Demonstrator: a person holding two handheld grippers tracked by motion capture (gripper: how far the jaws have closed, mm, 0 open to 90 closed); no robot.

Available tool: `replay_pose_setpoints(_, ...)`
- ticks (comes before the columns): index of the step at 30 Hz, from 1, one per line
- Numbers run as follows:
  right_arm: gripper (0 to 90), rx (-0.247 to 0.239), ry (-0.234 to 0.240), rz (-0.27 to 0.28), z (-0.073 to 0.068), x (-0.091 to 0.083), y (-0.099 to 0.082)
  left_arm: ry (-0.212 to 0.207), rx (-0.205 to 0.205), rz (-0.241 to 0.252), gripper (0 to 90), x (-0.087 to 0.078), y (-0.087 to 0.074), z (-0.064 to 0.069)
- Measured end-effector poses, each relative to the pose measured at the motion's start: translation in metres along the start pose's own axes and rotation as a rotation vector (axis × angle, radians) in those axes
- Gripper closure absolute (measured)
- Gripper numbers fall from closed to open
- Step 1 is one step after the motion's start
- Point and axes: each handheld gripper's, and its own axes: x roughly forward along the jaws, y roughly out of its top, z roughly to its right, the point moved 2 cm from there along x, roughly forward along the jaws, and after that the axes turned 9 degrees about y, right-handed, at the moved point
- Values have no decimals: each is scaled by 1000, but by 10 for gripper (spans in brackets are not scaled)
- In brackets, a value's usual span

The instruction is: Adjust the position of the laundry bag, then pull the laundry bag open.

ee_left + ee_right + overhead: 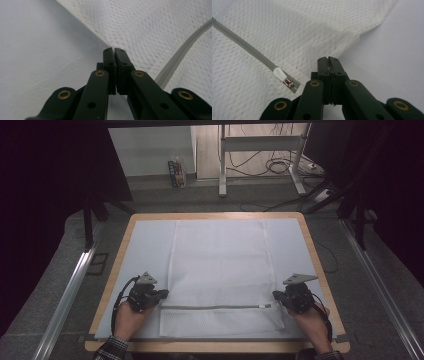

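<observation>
A white mesh bag (220,270) was seen laid flat on a pale mat (145,245) covering a wooden table (310,245), its grey zipper (215,307) running across near the front edge. The left gripper (161,294) was held at the bag's left edge and the right gripper (276,295) at its right edge, both level with the zipper, each carried in a hand entering from below. Cables (270,165) and a metal frame (260,142) were visible on the floor beyond the table.
</observation>
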Motion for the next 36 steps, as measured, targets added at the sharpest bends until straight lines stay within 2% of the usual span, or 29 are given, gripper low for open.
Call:
replay_pose_setpoints(6, 878, -24, 6, -18, -5, 6, 3, 14, -6, -6, 881, 0, -3, -4)
replay_pose_setpoints(12, 876, -14, 15, -26, -2, 7, 1, 32, 12, -24, 875, 3, -2, -1)
replay_pose_setpoints(16, 873, -12, 16, -31, -3, 7, 0, 33, 3, -21, 845, 3, -3, -2)
replay_pose_setpoints(18, 850, -23, 14, -28, -2, 7, 0, 31, -15, -8, 738, 3, -2, -3)
replay_pose_setpoints(21, 759, -32, 0, -3, -1, 4, 1, 29, -38, 12, 578, 2, -1, -3)
replay_pose_setpoints(24, 634, -34, -11, 15, 0, 3, 1, 49, -50, 25, 425, 4, 0, -3)
replay_pose_setpoints(25, 585, -39, -15, 18, 0, 3, 1, 51, -58, 29, 346, 5, 1, -3)
replay_pose_setpoints(28, 490, -51, -18, 32, 1, 4, 1, 66, -63, 39, 219, 7, 2, -4)
replay_pose_setpoints(31, 405, -55, -6, 49, 2, 3, 0, 65, -73, 49, 115, 7, 3, -3)
replay_pose_setpoints(32, 405, -55, -6, 49, 2, 3, 0, 66, -74, 50, 115, 6, 4, -3)
replay_pose_setpoints(33, 365, -57, -2, 56, 3, 2, 0, 52, -67, 52, 84, 5, 4, -2)
replay_pose_setpoints(36, 337, -58, 1, 61, 4, 2, 0, 50, -50, 64, 84, 4, 5, 1)
